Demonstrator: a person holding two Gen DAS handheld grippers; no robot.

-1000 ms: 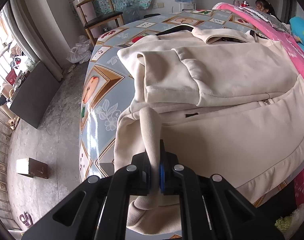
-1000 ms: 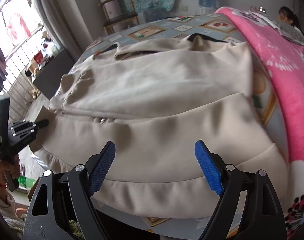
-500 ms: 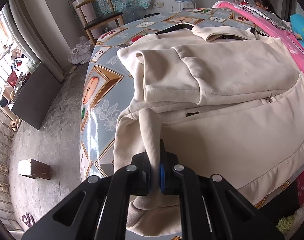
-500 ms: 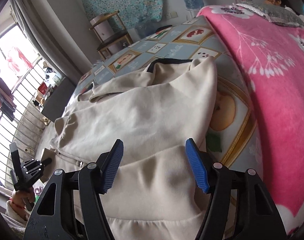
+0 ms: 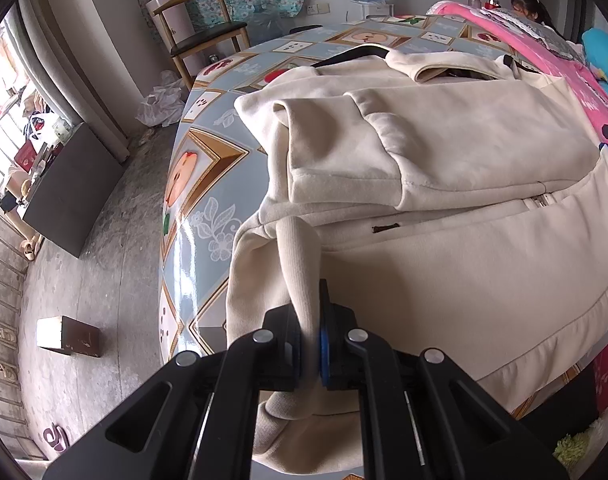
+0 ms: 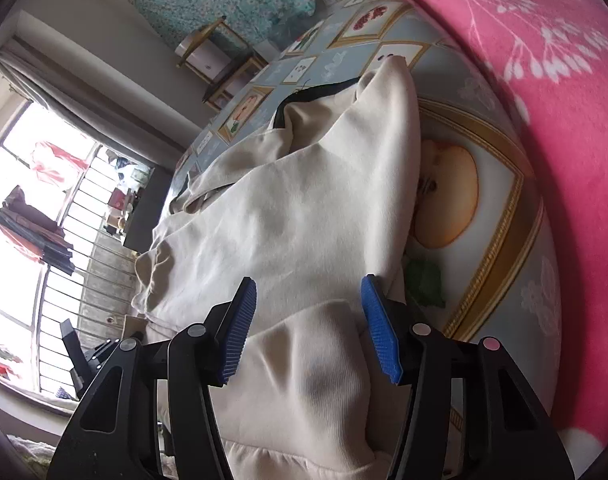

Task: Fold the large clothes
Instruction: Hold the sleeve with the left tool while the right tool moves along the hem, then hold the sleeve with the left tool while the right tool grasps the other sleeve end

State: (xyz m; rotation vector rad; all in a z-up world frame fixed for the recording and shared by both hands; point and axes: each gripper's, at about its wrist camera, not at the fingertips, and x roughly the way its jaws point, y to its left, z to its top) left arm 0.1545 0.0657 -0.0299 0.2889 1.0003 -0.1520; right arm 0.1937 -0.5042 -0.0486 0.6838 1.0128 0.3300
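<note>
The left gripper (image 5: 309, 344) pinches the ribbed hem of the cream fleece zip-up jacket (image 5: 443, 184) spread across the fruit-patterned tabletop (image 5: 192, 184). The right gripper (image 6: 307, 328) hovers open over its 3 o'clock edge. Lifting one-sided could drag the folded sleeve (image 5: 343, 152) loose.

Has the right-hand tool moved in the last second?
Yes. The right tool has swung toward the pink blanket side of the cream jacket and tilted; its jaws remain open over the jacket's edge.
</note>
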